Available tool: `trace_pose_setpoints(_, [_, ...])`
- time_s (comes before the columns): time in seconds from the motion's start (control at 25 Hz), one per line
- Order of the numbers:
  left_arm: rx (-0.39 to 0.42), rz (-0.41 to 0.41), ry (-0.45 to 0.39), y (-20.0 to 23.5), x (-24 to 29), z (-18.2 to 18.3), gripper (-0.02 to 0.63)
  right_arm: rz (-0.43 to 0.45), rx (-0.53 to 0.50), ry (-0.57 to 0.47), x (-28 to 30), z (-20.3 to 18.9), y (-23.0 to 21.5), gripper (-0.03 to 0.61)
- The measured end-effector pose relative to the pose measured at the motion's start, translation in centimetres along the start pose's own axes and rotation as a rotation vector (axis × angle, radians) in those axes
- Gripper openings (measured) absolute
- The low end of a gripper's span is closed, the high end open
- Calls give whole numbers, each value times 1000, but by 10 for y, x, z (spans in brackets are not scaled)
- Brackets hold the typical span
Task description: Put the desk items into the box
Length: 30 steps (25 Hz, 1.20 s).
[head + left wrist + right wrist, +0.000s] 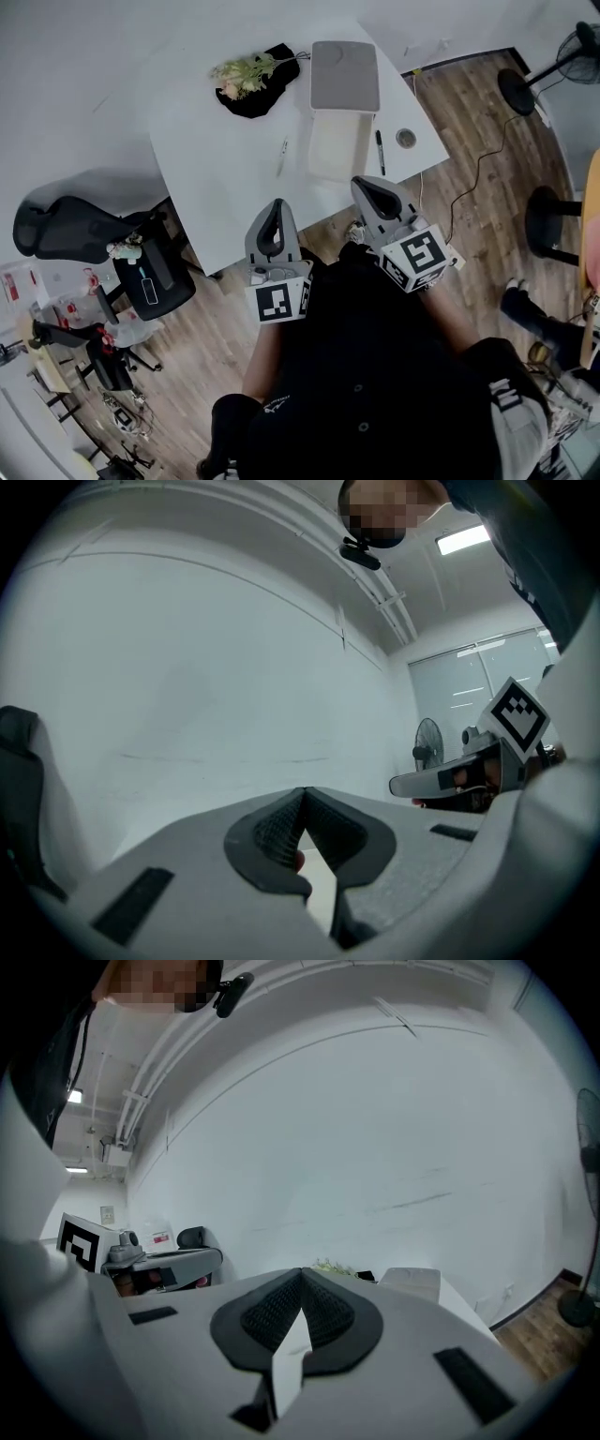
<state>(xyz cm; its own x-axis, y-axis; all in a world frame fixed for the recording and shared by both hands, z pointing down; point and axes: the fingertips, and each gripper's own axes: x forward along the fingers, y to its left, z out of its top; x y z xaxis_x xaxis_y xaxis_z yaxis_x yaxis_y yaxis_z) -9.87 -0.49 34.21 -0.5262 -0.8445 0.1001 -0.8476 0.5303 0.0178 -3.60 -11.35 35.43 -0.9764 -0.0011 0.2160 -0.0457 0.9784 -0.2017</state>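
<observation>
In the head view a white box with its grey lid laid back stands on the white desk. Left of the box lies a slim pen. To its right lie a black marker and a small round item. My left gripper and right gripper hover at the desk's near edge, both shut and empty. The left gripper points at a white wall. In the right gripper view, the box shows past the right gripper.
A bunch of flowers lies on a black cloth at the desk's far side. Black office chairs stand left of the desk. A fan base, a cable and a stool are on the wooden floor to the right.
</observation>
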Motion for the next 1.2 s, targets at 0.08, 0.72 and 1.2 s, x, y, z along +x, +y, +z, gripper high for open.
trace_pose_setpoints(0.08, [-3, 20, 8, 0, 2, -4, 8, 16, -1, 4, 2, -1, -4, -2])
trace_pose_setpoints(0.72, [-29, -84, 162, 51, 56, -68, 8, -108, 29, 61, 44, -10, -9, -2])
trace_pose_setpoints(1.2, [-23, -196, 329, 76, 103, -141, 8, -230, 64, 129, 73, -27, -4, -2])
